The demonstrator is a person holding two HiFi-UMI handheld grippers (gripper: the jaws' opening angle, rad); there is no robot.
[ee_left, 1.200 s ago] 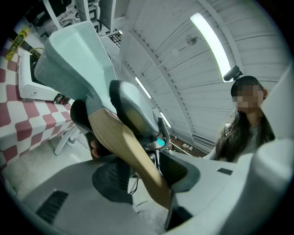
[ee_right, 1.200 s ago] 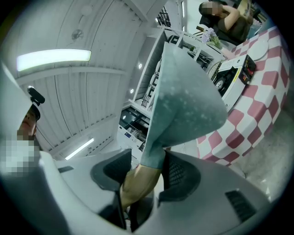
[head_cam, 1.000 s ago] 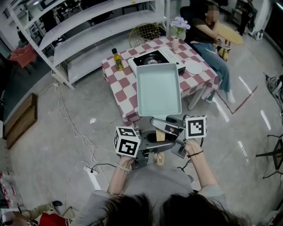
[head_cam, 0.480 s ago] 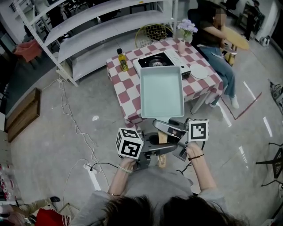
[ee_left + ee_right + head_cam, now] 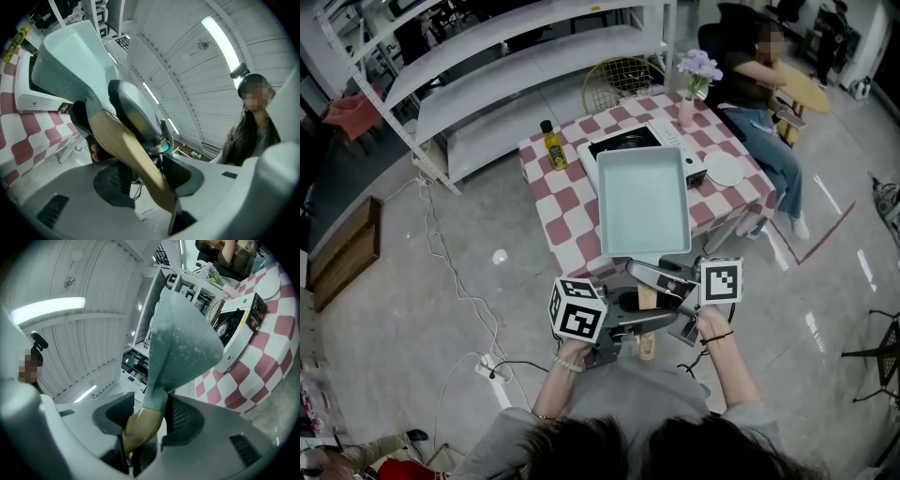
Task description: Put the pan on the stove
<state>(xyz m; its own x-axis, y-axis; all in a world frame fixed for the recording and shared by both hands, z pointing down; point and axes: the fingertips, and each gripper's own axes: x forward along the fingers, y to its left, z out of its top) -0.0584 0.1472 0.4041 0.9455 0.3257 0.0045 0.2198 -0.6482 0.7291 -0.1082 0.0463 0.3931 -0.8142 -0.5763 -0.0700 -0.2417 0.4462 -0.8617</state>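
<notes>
A pale green rectangular pan [image 5: 643, 202] with a wooden handle [image 5: 646, 323] hangs level in the air, its far end over the checked table [image 5: 558, 202] and the near part of the white portable stove [image 5: 609, 150]. My left gripper [image 5: 645, 319] and right gripper [image 5: 649, 277] are both shut on the handle from opposite sides. In the left gripper view the handle [image 5: 131, 159] runs slantwise between the pads of the left gripper [image 5: 145, 183], with the pan [image 5: 70, 61] and stove [image 5: 28, 101] beyond. In the right gripper view the right gripper [image 5: 145, 423] clamps the handle [image 5: 140, 427] below the pan [image 5: 183, 343], with the stove [image 5: 241, 322] beyond.
On the table stand an oil bottle [image 5: 551, 145] at the left, a flower vase [image 5: 689, 89] at the back and a white plate [image 5: 725, 169] at the right. A person [image 5: 750, 84] sits beside the table's right end. Shelving [image 5: 487, 75] stands behind. A power strip [image 5: 492, 375] and cable lie on the floor.
Both grippers have carried the pan forward toward the table; its far end now covers more of the stove. The grip on the handle is unchanged.
</notes>
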